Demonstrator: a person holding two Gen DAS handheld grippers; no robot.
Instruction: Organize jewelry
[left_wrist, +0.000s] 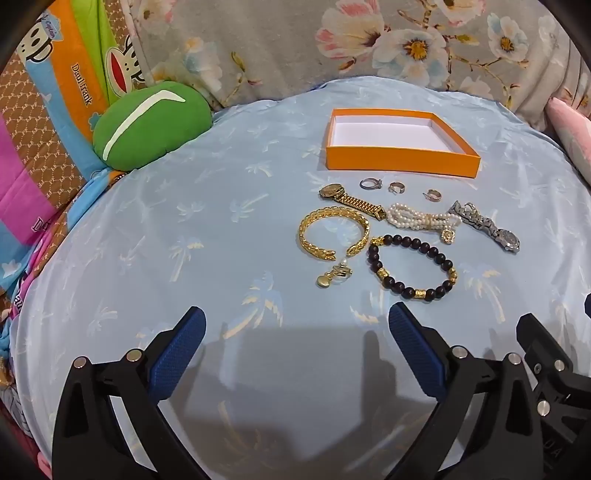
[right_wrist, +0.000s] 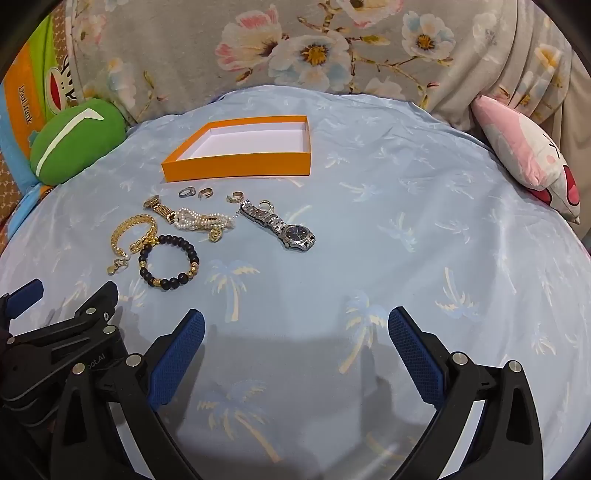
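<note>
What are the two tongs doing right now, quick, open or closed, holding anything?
Left tongs: open, holding nothing, above the blue cloth.
Right tongs: open, holding nothing, above the same cloth.

Both grippers are black plastic with silver screw heads and blue textured fingers (left_wrist: 177, 354).

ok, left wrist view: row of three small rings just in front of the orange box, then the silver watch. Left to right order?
Silver ring with a stone → open gold-toned ring → rose-gold band ring → silver watch, nearer the camera than the rings.
</note>
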